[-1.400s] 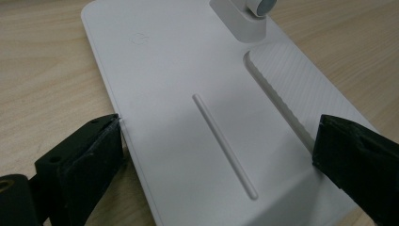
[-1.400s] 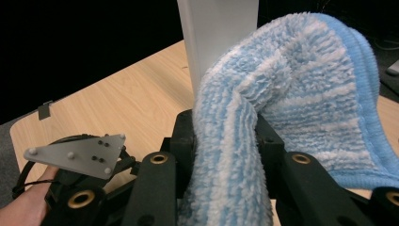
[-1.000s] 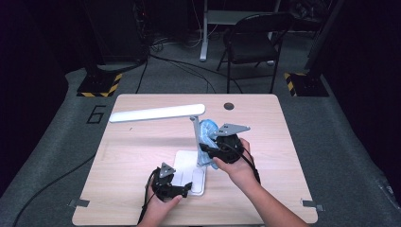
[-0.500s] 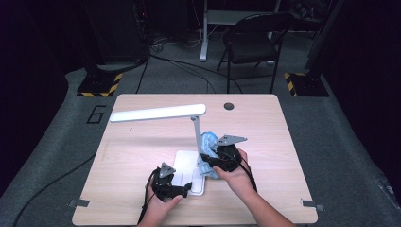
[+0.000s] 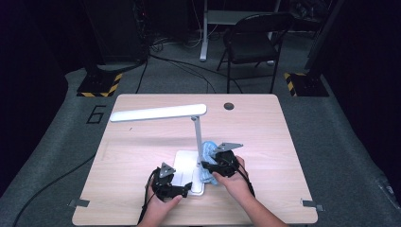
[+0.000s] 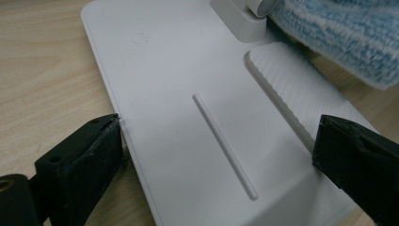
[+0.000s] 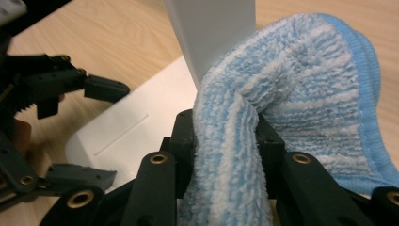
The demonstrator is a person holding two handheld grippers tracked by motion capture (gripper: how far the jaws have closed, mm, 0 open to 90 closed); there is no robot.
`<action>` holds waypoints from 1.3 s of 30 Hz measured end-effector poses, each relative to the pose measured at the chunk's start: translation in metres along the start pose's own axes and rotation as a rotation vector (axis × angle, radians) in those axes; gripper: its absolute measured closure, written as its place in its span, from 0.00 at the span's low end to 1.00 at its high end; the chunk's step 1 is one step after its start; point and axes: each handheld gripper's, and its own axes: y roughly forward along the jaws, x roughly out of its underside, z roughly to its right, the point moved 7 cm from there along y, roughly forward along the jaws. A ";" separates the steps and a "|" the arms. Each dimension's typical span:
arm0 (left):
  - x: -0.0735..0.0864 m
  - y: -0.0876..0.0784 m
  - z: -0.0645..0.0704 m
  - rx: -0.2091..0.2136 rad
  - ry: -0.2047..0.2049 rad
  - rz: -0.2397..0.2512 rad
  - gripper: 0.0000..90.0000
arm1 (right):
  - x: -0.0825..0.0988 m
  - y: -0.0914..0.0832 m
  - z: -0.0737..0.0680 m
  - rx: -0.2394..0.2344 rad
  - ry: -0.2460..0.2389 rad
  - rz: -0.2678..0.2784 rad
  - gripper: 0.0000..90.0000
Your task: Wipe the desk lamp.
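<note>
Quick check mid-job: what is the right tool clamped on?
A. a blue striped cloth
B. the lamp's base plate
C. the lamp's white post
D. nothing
A: in the right gripper view the right tool pinches a fold of the blue striped cloth beside the lamp post.

The left gripper [image 6: 221, 155] straddles the near end of a white lamp base [image 6: 188, 70], its black fingers [image 6: 80, 155] set at the base's two side edges. A raised ridge runs down the base's middle. A blue cloth [image 6: 339, 33] lies at the upper right, over the base's far corner, beside the lamp's post foot [image 6: 240, 19]. The wooden table [image 6: 42, 61] shows at left.
</note>
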 end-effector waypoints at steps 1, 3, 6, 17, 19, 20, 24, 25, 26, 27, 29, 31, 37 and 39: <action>0.000 0.000 0.000 0.000 0.001 0.000 0.03 | 0.003 0.002 0.001 0.000 -0.004 -0.014 0.75; 0.000 0.000 0.000 -0.001 -0.001 0.000 0.02 | 0.008 0.006 0.002 0.002 0.008 -0.020 0.75; 0.000 0.000 0.000 0.000 0.004 -0.002 0.02 | 0.009 0.006 0.003 -0.012 0.004 -0.012 0.75; 0.000 0.000 0.000 0.000 0.001 -0.002 0.02 | 0.000 -0.002 0.000 -0.003 -0.003 0.005 0.75; 0.001 -0.001 -0.001 0.002 0.019 -0.013 0.02 | -0.004 -0.005 -0.001 -0.008 -0.011 0.015 0.75; 0.001 -0.001 -0.001 0.001 0.014 -0.013 0.02 | -0.006 -0.007 -0.001 -0.008 -0.018 0.023 0.75; 0.001 -0.001 -0.001 0.001 0.015 -0.012 0.02 | -0.017 -0.018 -0.007 -0.016 -0.024 0.064 0.75; 0.001 -0.001 -0.001 0.002 0.019 -0.014 0.02 | -0.019 -0.021 -0.008 -0.017 -0.028 0.072 0.75; 0.001 -0.001 -0.001 0.001 0.013 -0.013 0.02 | -0.020 -0.024 -0.010 -0.020 -0.023 0.086 0.75; 0.001 -0.001 -0.001 0.001 0.013 -0.012 0.02 | -0.022 -0.026 -0.011 -0.023 -0.029 0.094 0.75; 0.001 -0.001 -0.001 0.001 0.012 -0.013 0.02 | -0.026 -0.033 -0.012 -0.026 -0.040 0.114 0.75; 0.001 -0.001 -0.001 0.000 0.011 -0.013 0.03 | -0.028 -0.036 -0.013 -0.025 -0.042 0.130 0.75; 0.000 0.000 0.000 0.004 0.000 -0.001 0.03 | -0.027 -0.053 -0.005 0.005 -0.049 0.147 0.74; 0.001 -0.001 -0.001 0.005 0.008 -0.011 0.03 | -0.023 -0.053 -0.003 0.005 -0.042 0.143 0.74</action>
